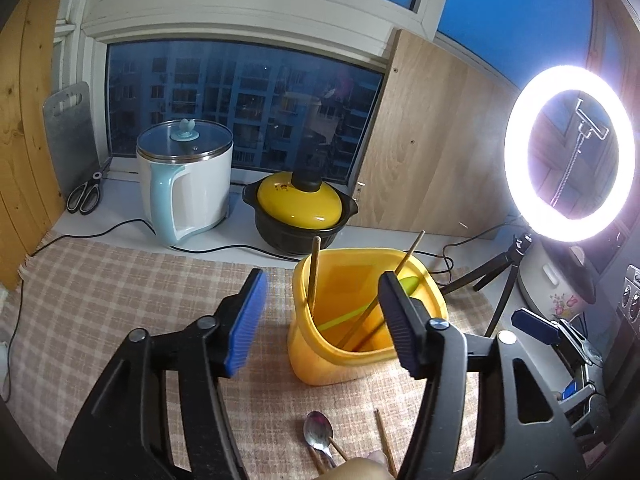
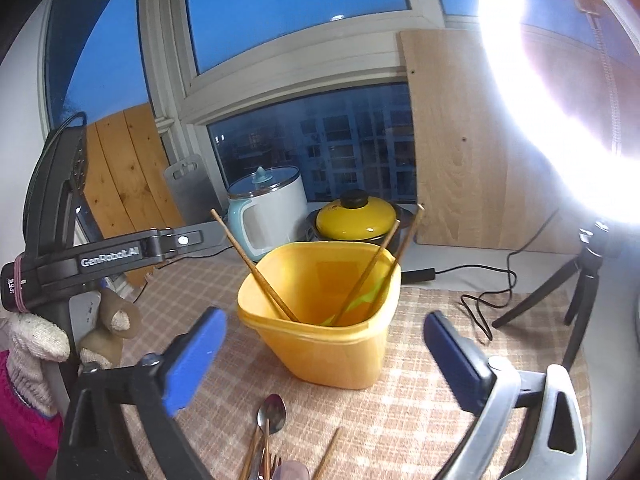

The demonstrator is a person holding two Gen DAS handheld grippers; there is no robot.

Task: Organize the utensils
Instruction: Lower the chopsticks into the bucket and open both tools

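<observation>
home kitchen corner by a window: electric pot and yellow-lidded clay pot on the sill, checked tablecloth, ring light on tripod, apartment blocks outside at dusk.

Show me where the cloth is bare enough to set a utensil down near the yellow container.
Bare checked cloth lies left of the yellow container, between it and the kettle's cord. In the right wrist view another free patch runs from the container to the tripod. It is crowded in front of the container: a metal spoon and loose chopsticks lie there.
</observation>
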